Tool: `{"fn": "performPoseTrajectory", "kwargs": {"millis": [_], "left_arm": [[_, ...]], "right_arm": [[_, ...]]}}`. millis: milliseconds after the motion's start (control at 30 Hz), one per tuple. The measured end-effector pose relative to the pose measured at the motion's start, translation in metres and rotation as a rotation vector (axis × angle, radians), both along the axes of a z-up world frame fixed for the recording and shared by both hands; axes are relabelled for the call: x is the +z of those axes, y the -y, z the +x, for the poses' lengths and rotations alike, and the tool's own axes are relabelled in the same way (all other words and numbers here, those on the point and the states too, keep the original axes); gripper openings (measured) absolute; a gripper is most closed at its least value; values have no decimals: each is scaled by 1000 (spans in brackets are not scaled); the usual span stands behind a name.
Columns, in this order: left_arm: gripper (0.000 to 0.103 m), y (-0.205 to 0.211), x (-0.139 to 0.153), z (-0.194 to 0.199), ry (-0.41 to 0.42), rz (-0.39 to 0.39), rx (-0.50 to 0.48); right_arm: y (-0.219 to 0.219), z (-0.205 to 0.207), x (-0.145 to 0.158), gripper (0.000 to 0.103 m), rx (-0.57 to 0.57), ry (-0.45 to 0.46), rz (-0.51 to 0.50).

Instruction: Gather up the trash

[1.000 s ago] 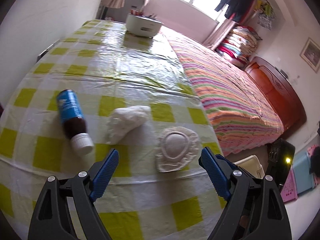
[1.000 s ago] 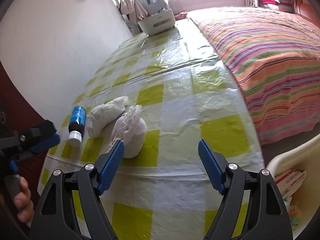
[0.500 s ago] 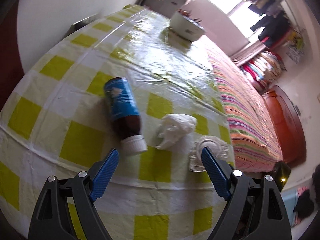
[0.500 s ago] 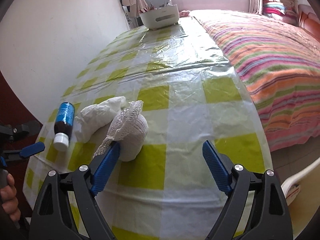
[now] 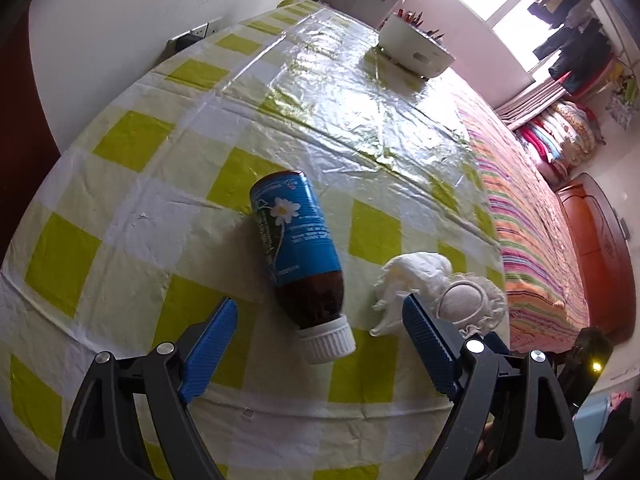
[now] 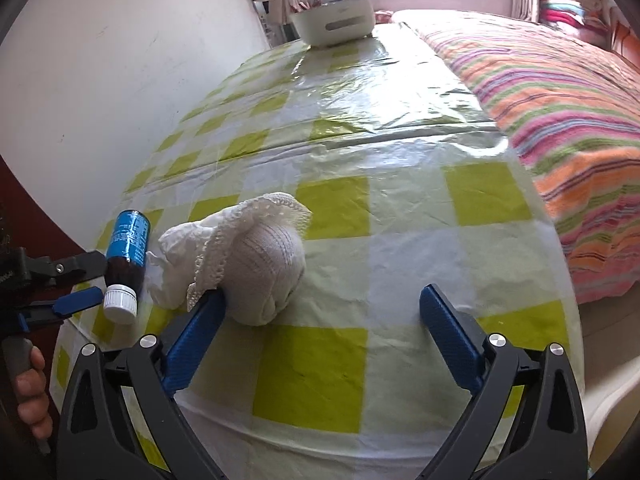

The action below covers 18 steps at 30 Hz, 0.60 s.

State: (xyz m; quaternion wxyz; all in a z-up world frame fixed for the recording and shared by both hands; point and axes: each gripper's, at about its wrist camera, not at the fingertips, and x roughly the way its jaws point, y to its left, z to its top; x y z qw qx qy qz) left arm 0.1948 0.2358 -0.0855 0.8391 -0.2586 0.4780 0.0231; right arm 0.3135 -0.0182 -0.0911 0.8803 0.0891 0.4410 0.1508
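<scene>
A brown bottle (image 5: 298, 256) with a blue label and a white cap lies on the yellow-checked table cover (image 5: 132, 240). My left gripper (image 5: 320, 332) is open, and the bottle's cap sits between its fingertips without touching them. Beside the bottle lie a crumpled white tissue (image 5: 412, 276) and a lace-edged white bundle (image 5: 468, 300). In the right wrist view my right gripper (image 6: 322, 320) is open and its jaws are opening. The bundle (image 6: 264, 264) lies just ahead of its left finger (image 6: 196, 332), with nothing pressed between the pads. The tissue (image 6: 176, 256), bottle (image 6: 126, 248) and left gripper (image 6: 76, 284) show at left.
A white basket (image 5: 416, 46) stands at the table's far end. A striped bedspread (image 6: 560, 100) borders the table on the right, and a white wall (image 6: 100, 80) on the left. A cream bin rim (image 6: 604, 392) shows below the table's near right corner. A hand (image 6: 28, 380) holds the left gripper.
My left gripper has swung left and rolled, from the bundle and tissue to the bottle's cap. My right gripper has come closer to the bundle and its jaws have widened.
</scene>
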Motion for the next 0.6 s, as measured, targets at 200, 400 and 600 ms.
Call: {"fn": "performPoseTrajectory", "kwargs": {"millis": [200,400,600], "left_arm": [[82,-3,-6,3,-20,2,7],[82,-3,-13,6,-41,20,10],[82,6,-15,9,-49,53,-11]], "right_arm": [[-11,12,2,97,13,7,-9],[-19,26,2,97,23,4,-14],[-21,30,1,97,28,4,-21]]}}
